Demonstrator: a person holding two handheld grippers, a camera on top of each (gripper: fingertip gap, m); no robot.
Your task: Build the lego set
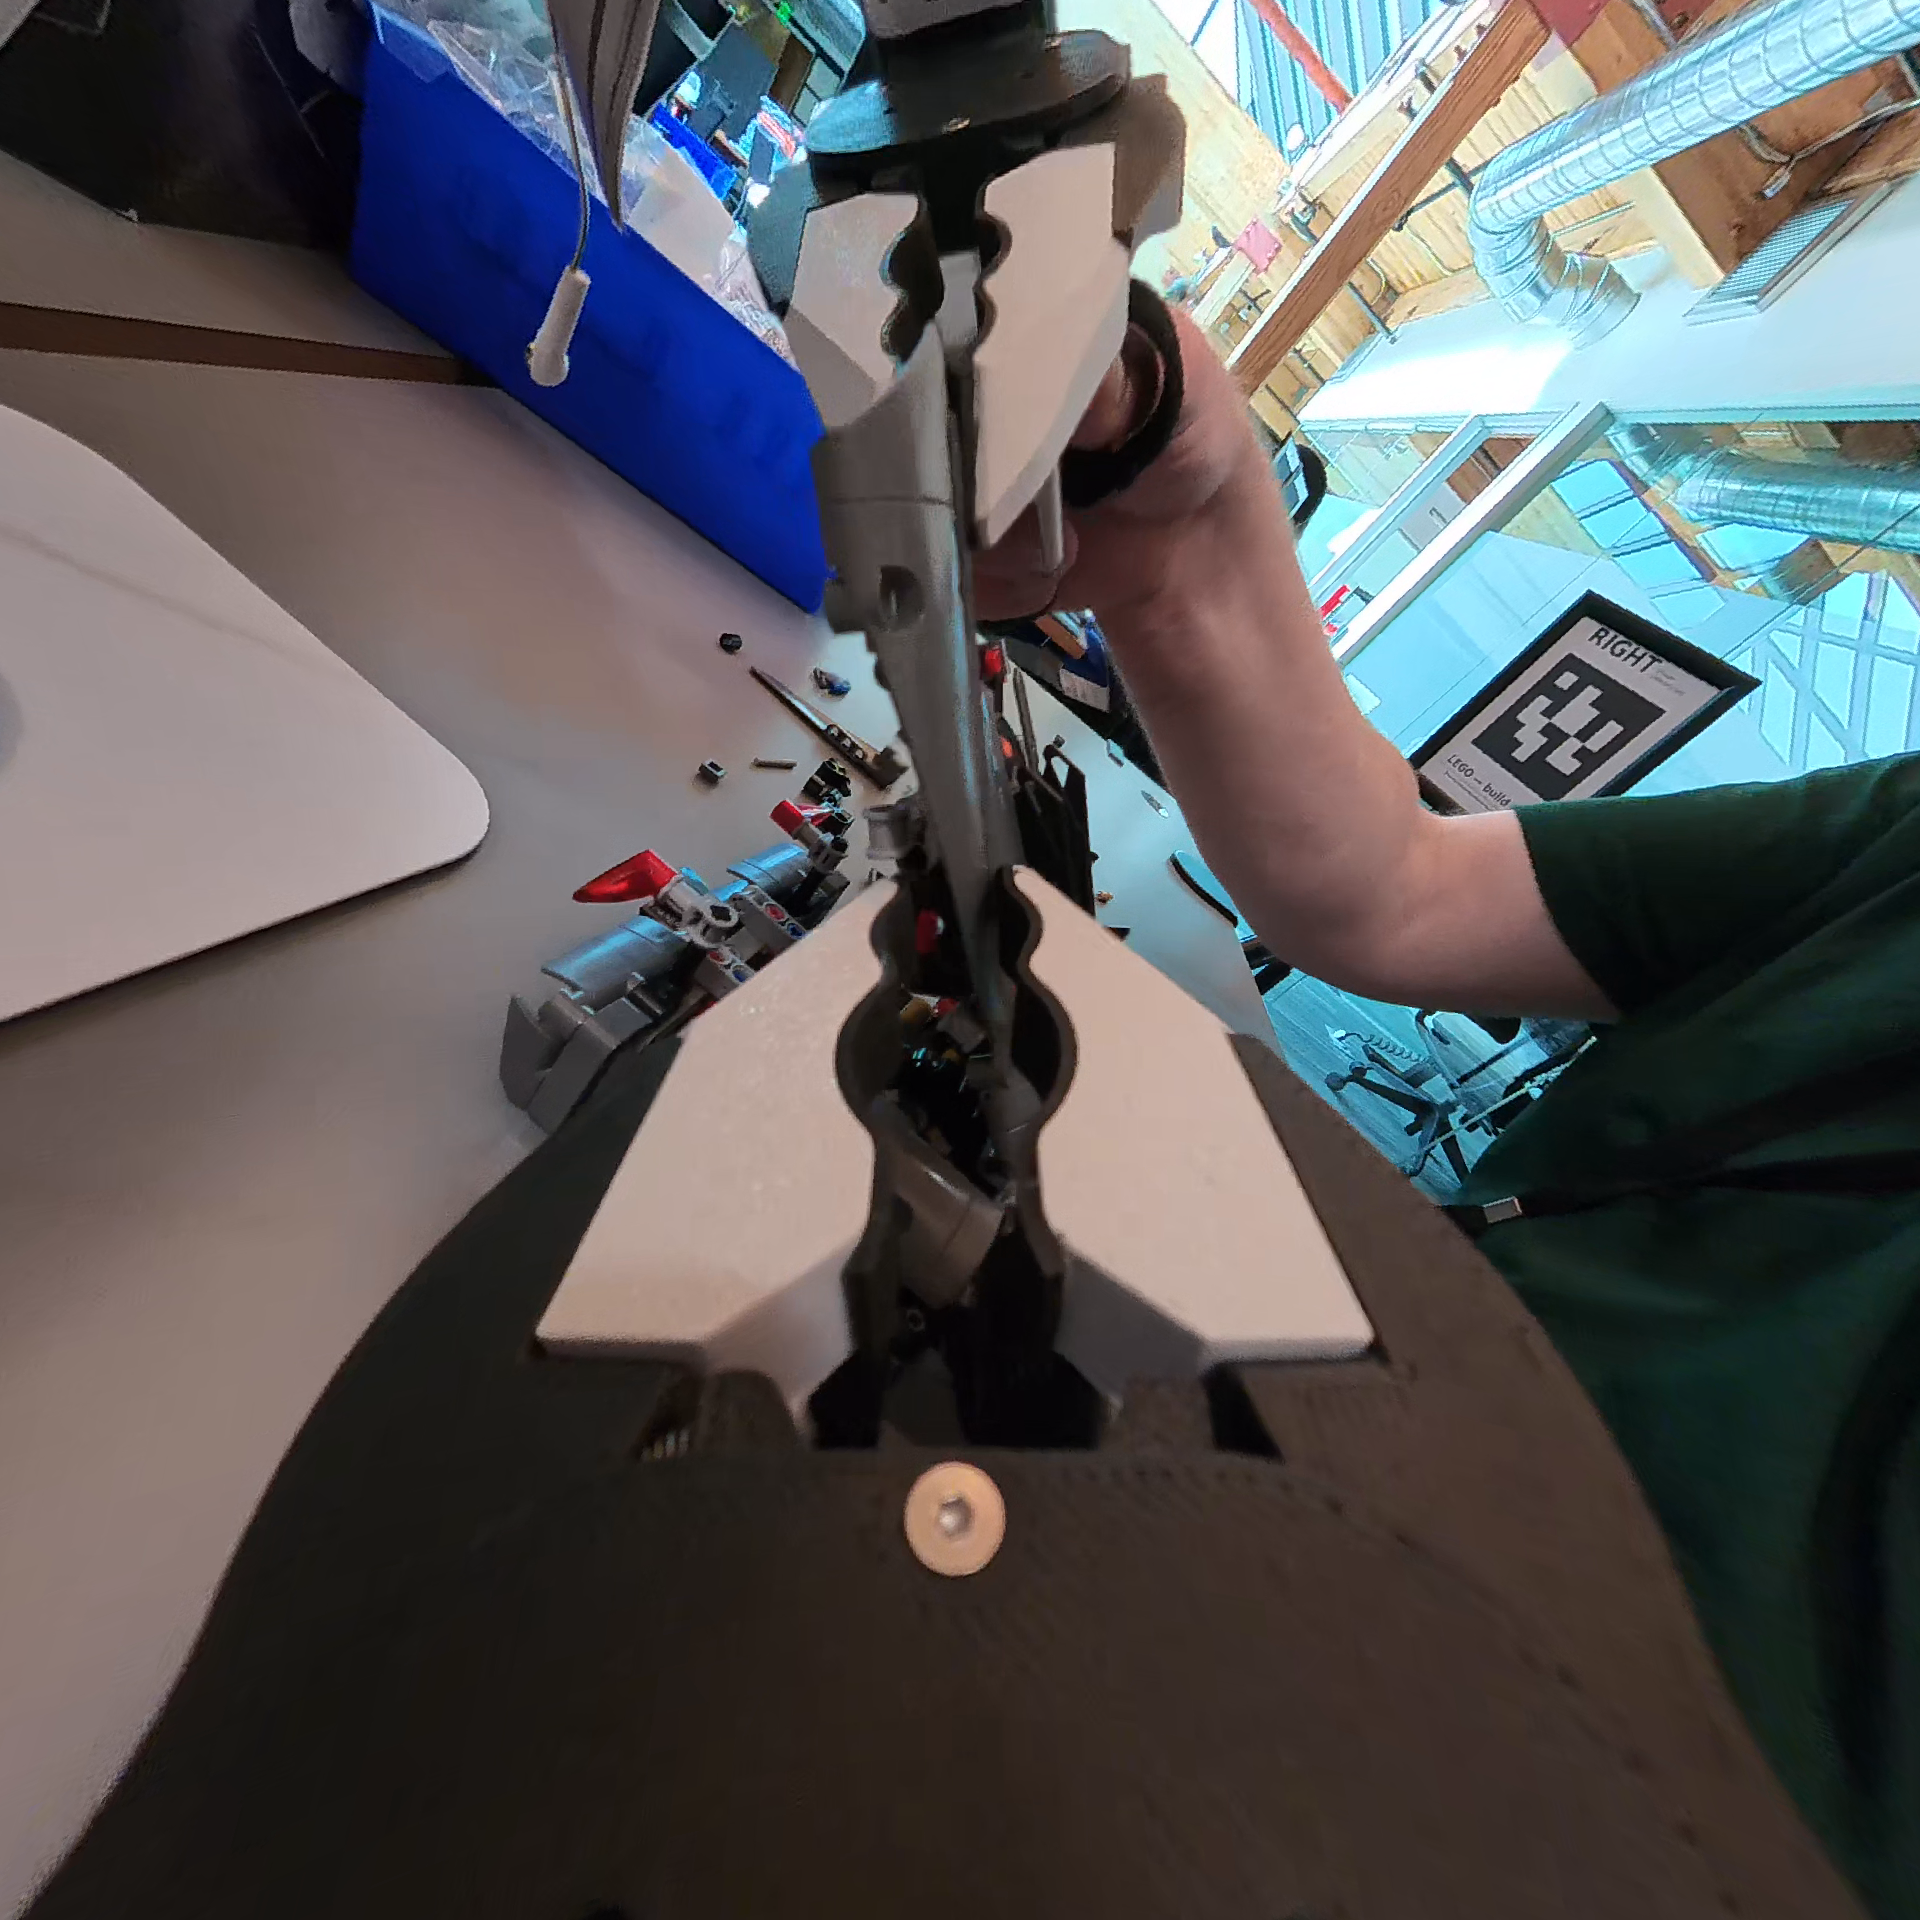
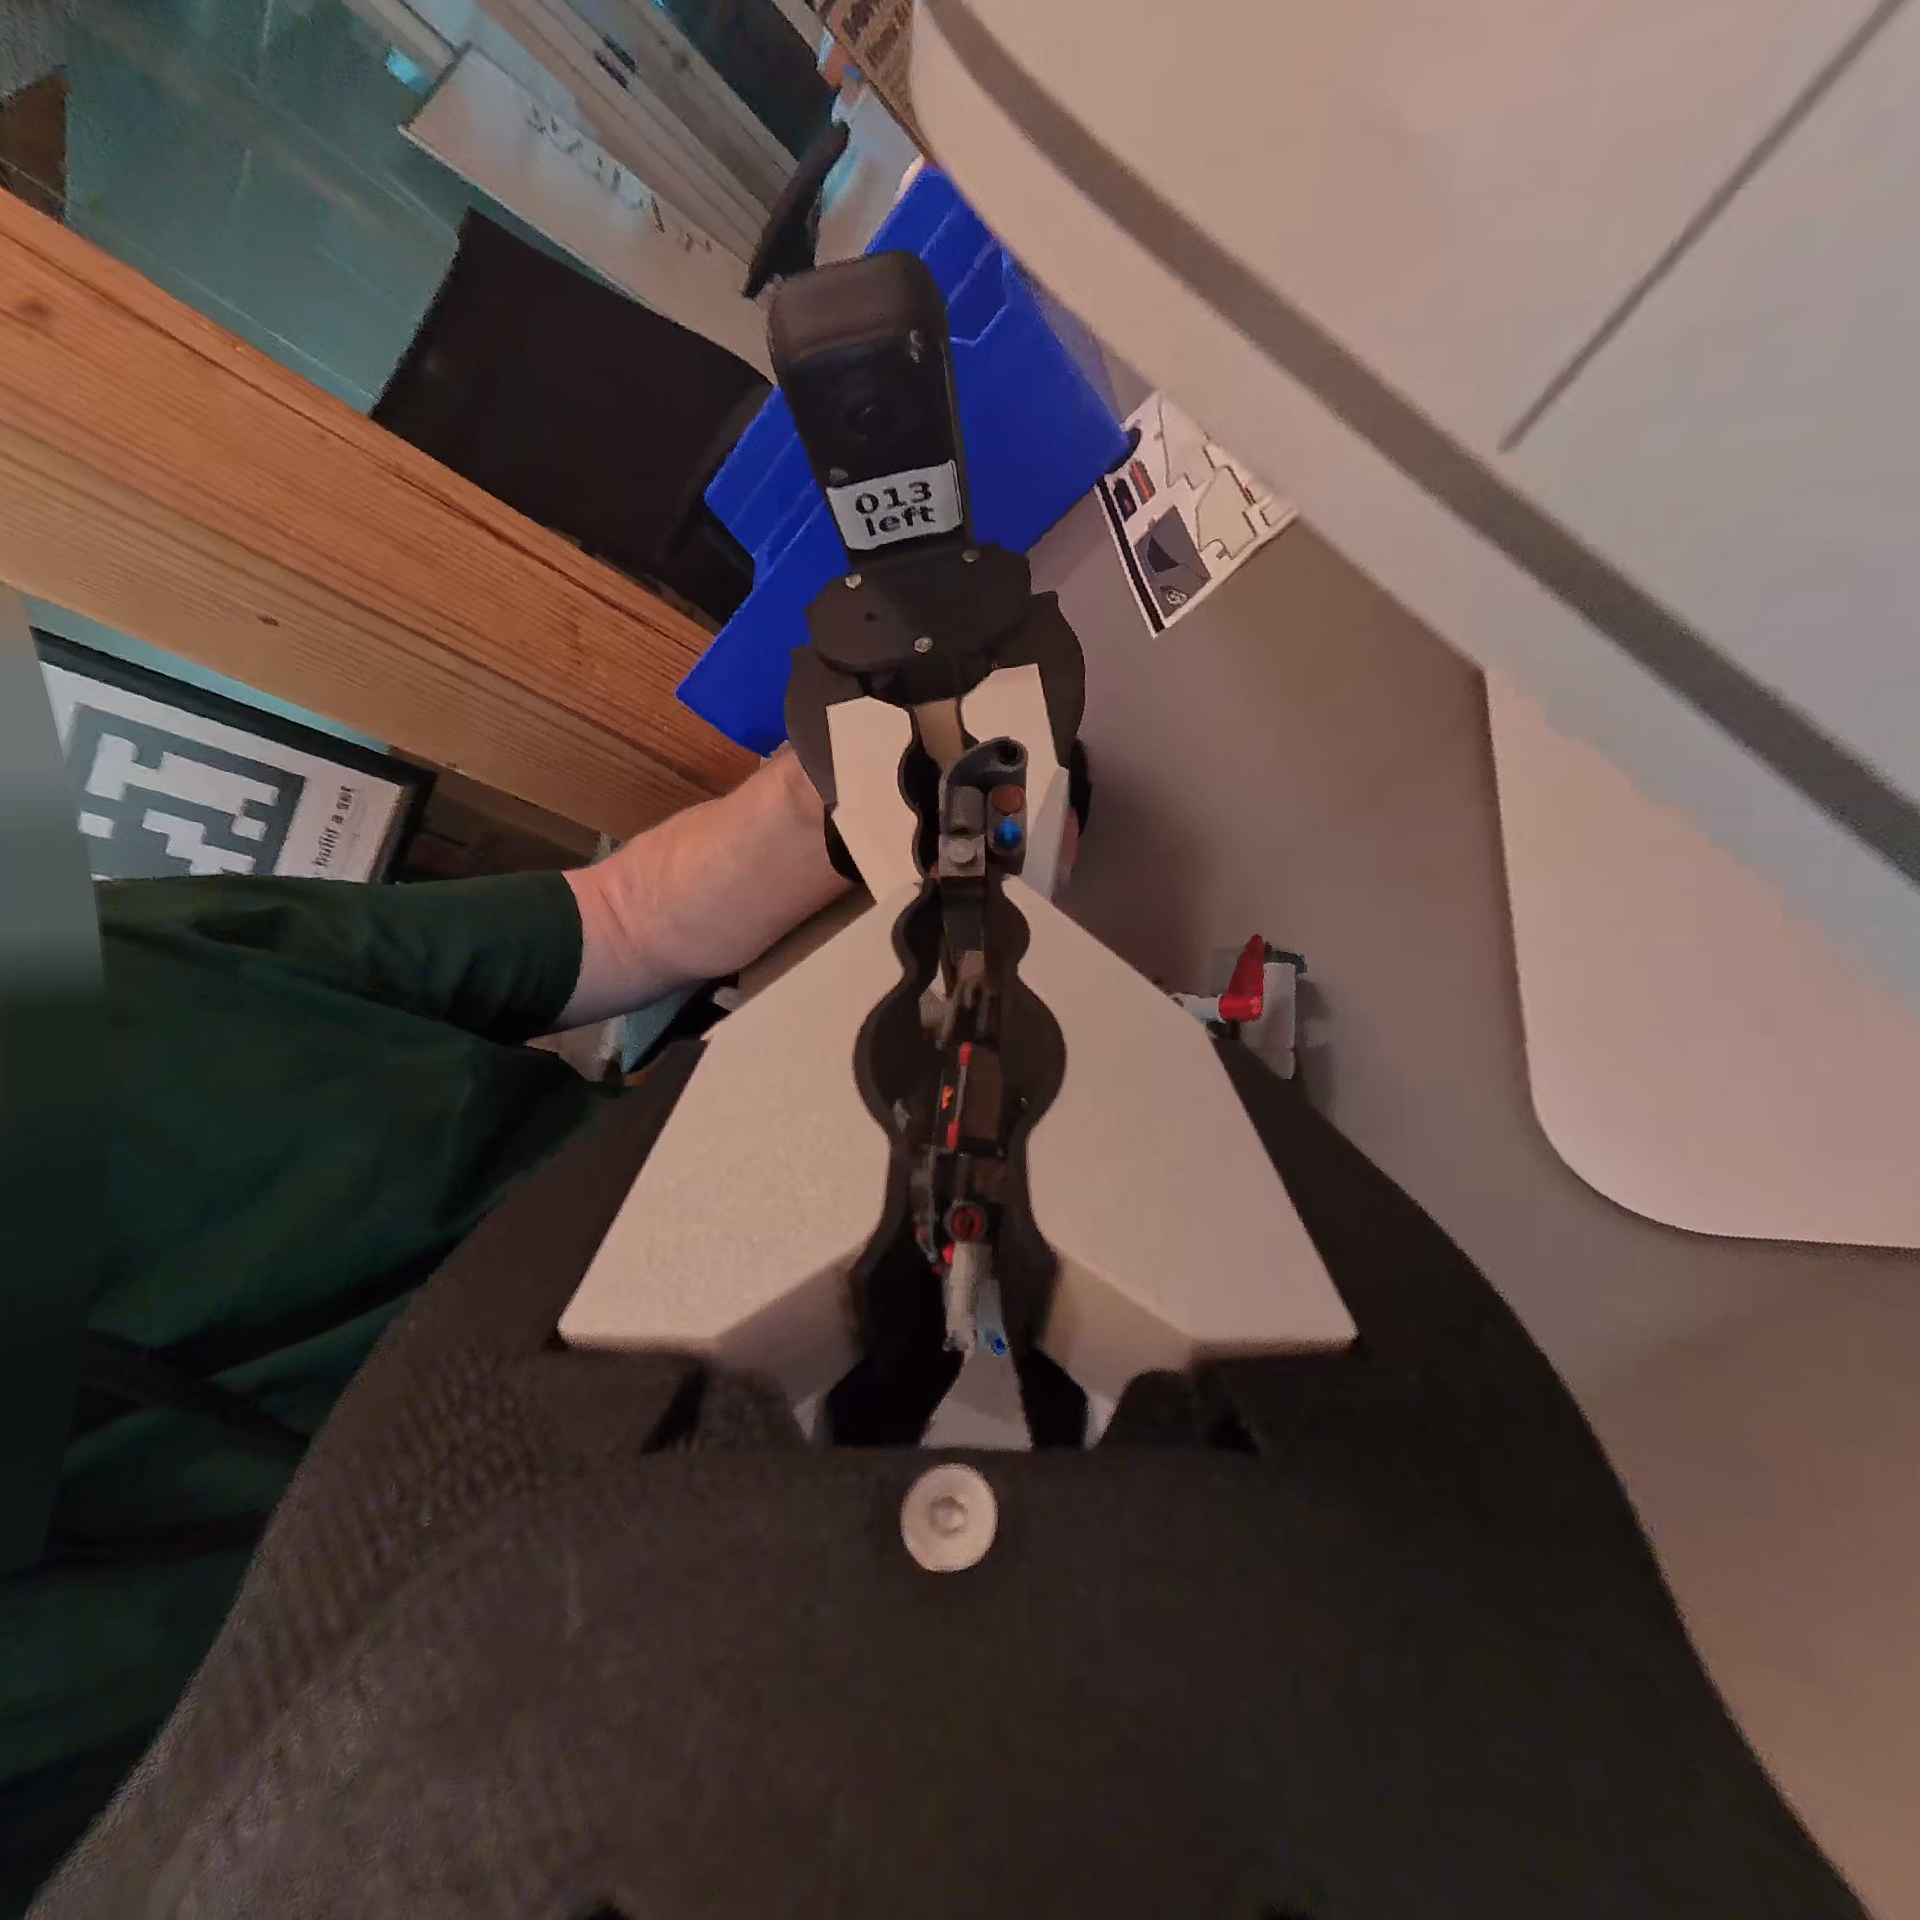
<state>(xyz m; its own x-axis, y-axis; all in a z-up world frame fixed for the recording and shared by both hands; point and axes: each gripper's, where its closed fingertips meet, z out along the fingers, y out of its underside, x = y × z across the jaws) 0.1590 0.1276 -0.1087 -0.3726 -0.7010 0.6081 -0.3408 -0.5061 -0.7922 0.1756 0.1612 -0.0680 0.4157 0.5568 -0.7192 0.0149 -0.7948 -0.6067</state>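
Note:
A long, thin grey lego assembly [image 1: 914, 582] is held in the air between both grippers, which face each other tip to tip. In the left wrist view my left gripper [image 1: 945, 894] is shut on its near end, and my right gripper [image 1: 940, 312] is shut on its far end at the top. In the right wrist view my right gripper [image 2: 964, 894] is shut on the assembly [image 2: 966, 1143], which shows black, red and grey parts between the fingers. The left gripper [image 2: 951, 800] grips the grey end beyond it. A second grey lego model [image 1: 665, 956] with red parts lies on the table.
Loose small pieces [image 1: 821, 727] lie on the grey table beyond the model. A blue bin [image 1: 582, 343] stands at the back, a white board [image 1: 156, 727] lies at left. An instruction sheet [image 2: 1184, 509] lies by the bin. A person's arm [image 1: 1299, 748] and a framed marker sign [image 1: 1579, 717] are at right. My hands' fingertips stand some 6 cm from each other.

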